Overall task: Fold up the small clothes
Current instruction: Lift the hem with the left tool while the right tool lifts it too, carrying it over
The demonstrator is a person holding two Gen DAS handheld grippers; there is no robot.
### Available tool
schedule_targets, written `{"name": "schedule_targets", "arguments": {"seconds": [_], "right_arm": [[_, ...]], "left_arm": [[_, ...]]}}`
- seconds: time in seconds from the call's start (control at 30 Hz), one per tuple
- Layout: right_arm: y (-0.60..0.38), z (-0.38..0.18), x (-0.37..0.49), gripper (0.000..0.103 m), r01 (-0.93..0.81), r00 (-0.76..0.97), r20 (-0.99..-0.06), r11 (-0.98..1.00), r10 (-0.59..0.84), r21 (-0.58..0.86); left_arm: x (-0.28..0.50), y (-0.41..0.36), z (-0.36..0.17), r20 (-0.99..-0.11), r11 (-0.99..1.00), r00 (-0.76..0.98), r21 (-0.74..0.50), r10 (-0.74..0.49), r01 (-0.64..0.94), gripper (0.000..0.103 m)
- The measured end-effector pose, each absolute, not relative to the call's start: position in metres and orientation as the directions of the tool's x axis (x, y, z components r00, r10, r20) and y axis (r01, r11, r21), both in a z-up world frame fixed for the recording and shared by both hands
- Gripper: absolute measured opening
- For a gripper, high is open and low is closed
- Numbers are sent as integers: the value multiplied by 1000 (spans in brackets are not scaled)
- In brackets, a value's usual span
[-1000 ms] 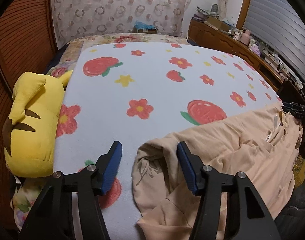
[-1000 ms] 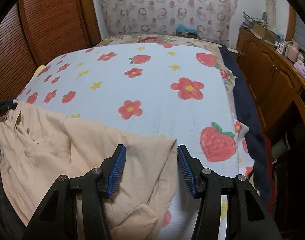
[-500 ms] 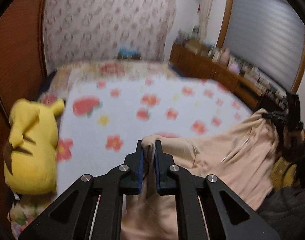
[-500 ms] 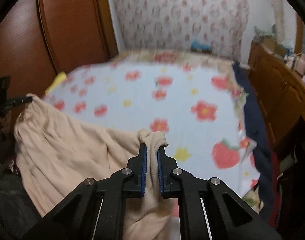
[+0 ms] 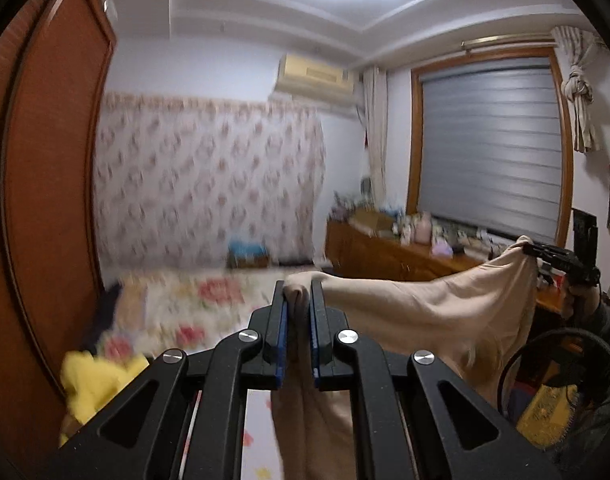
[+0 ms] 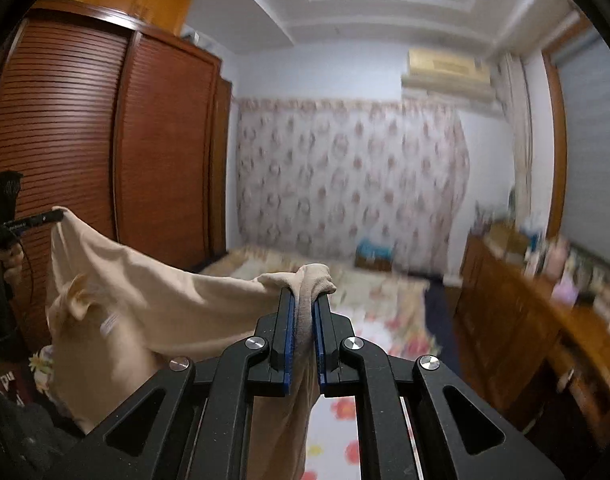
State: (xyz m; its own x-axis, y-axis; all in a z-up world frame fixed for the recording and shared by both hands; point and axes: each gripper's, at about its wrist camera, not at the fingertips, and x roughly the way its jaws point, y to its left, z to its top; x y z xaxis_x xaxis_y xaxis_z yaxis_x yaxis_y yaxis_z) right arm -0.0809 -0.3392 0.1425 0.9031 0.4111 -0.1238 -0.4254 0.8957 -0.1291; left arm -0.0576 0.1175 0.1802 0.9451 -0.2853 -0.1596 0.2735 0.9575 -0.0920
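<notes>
Left gripper (image 5: pixel 298 296) is clamping one corner of the beige garment (image 5: pixel 445 312); right gripper (image 6: pixel 305 300) is clamping the other. Garment is hanging stretched between them, above the bed (image 6: pixel 369 312), sagging in the middle. In the left view the right gripper is showing at 3 o'clock; a yellow plush (image 5: pixel 93 376) is lying at 8 o'clock.
</notes>
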Motion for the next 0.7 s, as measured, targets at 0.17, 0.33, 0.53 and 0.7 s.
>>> {"name": "schedule_targets", "arguments": {"seconds": [0.17, 0.33, 0.53, 0.7], "right_arm": [[-341, 198, -115, 9, -403, 913, -14, 895, 408, -190], [-339, 239, -147, 8, -371, 917, 54, 895, 395, -249], [-340, 255, -149, 8, -344, 925, 68, 899, 374, -272], [-311, 226, -76, 9, -345, 937, -41, 901, 347, -262]], "left_arm": [[-75, 127, 225, -61, 967, 965, -48, -254, 251, 10], [-88, 137, 254, 15, 974, 974, -19, -226, 227, 10], [-66, 149, 254, 27, 984, 984, -21, -177, 178, 10], [-4, 149, 227, -67, 991, 989, -28, -132, 130, 10]]}}
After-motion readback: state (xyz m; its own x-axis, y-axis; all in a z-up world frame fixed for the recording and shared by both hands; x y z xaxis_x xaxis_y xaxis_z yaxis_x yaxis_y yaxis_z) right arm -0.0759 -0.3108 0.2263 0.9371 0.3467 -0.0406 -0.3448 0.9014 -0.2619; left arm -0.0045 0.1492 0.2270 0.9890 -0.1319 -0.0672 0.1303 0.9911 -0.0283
